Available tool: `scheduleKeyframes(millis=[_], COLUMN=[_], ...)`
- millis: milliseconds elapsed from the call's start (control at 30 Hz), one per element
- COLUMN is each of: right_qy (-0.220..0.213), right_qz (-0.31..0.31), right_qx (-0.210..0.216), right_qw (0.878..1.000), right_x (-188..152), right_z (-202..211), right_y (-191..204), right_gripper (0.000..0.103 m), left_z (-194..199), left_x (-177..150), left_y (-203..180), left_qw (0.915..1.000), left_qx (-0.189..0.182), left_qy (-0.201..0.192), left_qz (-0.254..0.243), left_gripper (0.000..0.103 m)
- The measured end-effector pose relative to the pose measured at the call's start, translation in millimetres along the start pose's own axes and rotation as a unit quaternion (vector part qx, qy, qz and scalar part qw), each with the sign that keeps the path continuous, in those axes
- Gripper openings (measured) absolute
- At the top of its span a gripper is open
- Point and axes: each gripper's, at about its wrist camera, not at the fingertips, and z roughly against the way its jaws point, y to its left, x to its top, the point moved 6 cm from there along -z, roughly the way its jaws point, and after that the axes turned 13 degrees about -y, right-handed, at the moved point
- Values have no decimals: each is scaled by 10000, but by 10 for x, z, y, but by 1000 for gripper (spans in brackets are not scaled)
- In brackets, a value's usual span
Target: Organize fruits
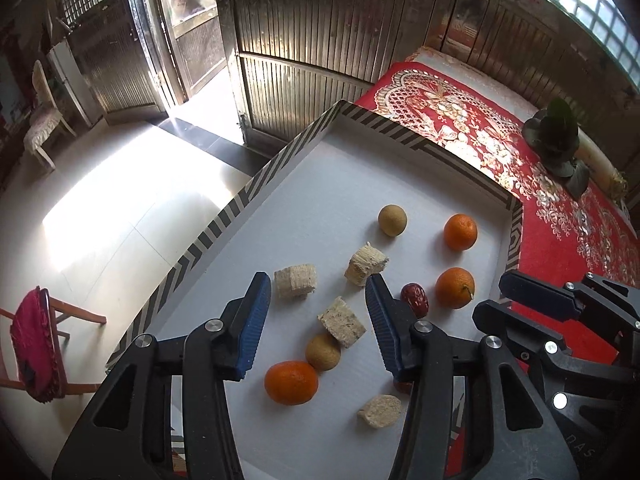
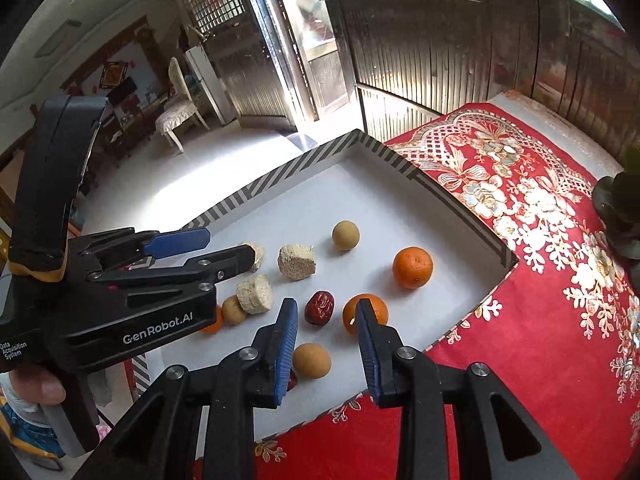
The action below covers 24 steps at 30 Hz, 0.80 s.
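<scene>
The left gripper (image 2: 224, 246), seen from the right wrist view, carried white lettering on its black body: "GenRobot.AI", and smaller, "Data Acquisition System"; in the left wrist view a few letters on the right gripper's housing were too small to read. In its own view the left gripper (image 1: 318, 292) stood partly open above the tray (image 1: 256, 184), its blue pads apart with nothing pressed between them; a pale cake block (image 1: 342, 322) lay on the tray floor beneath the gap. The right gripper (image 2: 326, 320) was open a little, also empty, hovering over the near corner of the tray, with a brown round fruit (image 2: 311, 361) on the tray below its pads and an orange (image 2: 362, 314) just behind its right pad. The fruits lay scattered on the white floor of the tray with the striped rim, which rested on a red flowered cloth (image 2: 540, 280): a red date (image 2: 319, 307), another orange (image 2: 413, 267) toward the far right corner, and a second brown round fruit (image 2: 345, 235) farther back. Only the left wrist view showed a third orange (image 1: 291, 382) clearly, a broken cake piece (image 1: 380, 411) near the bottom, and a wooden chair with a red cushion (image 1: 36, 356) on the floor. Only the right wrist view showed the person's hand (image 2: 34, 388) holding the left gripper's handle.
</scene>
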Motion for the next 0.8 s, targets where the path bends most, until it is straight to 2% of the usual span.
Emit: scheduleKeyframes(millis=[300, 800], right_qy=[-225, -355], right_qz=[-77, 13], right_qx=[-154, -222], right_qw=[9996, 9991], right_x=[28, 16], right_z=[165, 327], right_y=[8, 99], right_gripper=[31, 33], left_z=[284, 580], left_x=[44, 2], left_y=[-64, -65], left_qw=[9990, 9972], left_qx=[110, 215], left_qy=[-399, -657], left_qz=[-167, -290], left_gripper=[49, 49])
